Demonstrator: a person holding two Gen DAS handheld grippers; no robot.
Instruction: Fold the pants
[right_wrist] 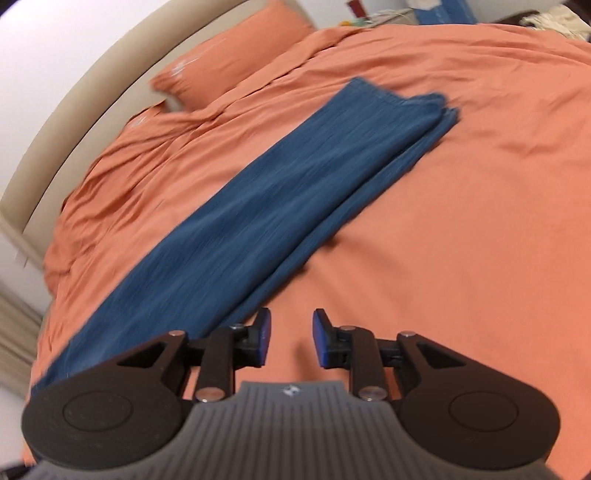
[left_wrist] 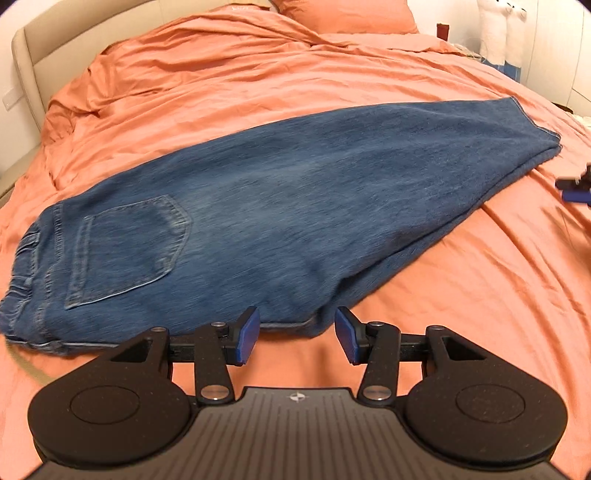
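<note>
Left gripper: at 6 o'clock in its own view, jaws standing moderately wide with nothing between the blue pads; the near folded edge of the jeans lies just beyond the tips.
Right gripper: at 6 o'clock in its own view, jaws parted narrowly over bare orange cover, holding nothing; its left pad sits just beside the edge of the jeans. In the left view a dark-and-blue part of it shows at the 3 o'clock border.
Jeans: blue denim, folded lengthwise with one leg on top of the other, lying flat on the bed. In the left view they run from the waist at 8 o'clock to the leg hems at 2 o'clock.
Back pocket: faces up near the waist, stitching lighter than the cloth.
Waistband: gathered and bunched at the 9 o'clock edge.
Leg hems: seen at 12 o'clock in the right view, the two not quite matched, the lower leg peeking out along the right edge.
Bed cover: orange, smooth near the grippers, creased farther back.
Pillow: orange, at 12 o'clock by the headboard.
Headboard: beige, padded, curving along 10 to 11 o'clock.
</note>
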